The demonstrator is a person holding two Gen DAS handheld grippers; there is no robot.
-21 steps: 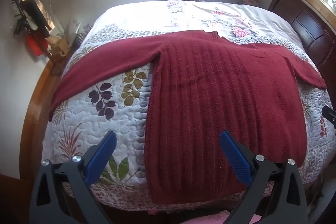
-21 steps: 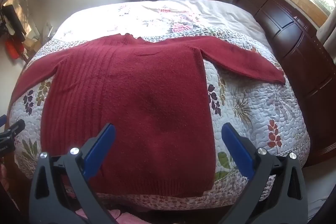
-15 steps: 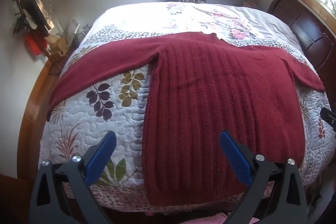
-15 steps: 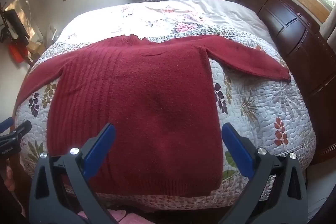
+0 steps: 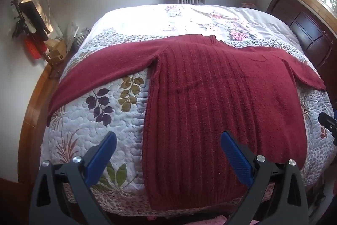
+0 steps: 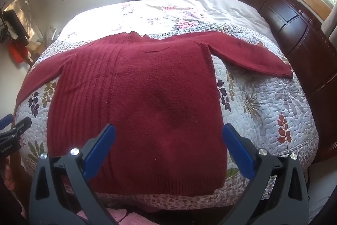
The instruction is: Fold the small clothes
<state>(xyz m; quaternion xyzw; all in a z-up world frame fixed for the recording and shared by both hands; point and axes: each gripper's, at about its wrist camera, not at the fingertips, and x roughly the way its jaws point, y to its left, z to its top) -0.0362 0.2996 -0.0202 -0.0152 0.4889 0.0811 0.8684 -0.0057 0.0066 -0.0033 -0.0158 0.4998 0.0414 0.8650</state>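
Note:
A dark red knit sweater (image 5: 210, 102) (image 6: 143, 102) lies flat on the quilted bed, sleeves spread out to both sides and hem at the near edge. My left gripper (image 5: 168, 143) hovers open over the hem's left part, its blue fingers wide apart with nothing between them. My right gripper (image 6: 169, 136) hangs open above the sweater's lower right part, also holding nothing. The left sleeve (image 5: 101, 75) reaches toward the bed's left side. The right sleeve (image 6: 250, 56) points at the headboard side. Each gripper shows at the edge of the other's view.
The bed's floral quilt (image 5: 101, 111) (image 6: 269, 111) lies under the sweater. A dark wooden headboard (image 6: 299, 35) stands on the right, a wooden bed frame (image 5: 29, 119) curves along the left. Cluttered items (image 5: 31, 35) sit by the left wall. Something pink (image 6: 113, 214) lies on the floor.
Both grippers have drifted slightly, so the sweater sits a little higher and more to the right in each view. The sweater itself has not moved; both grippers stay open.

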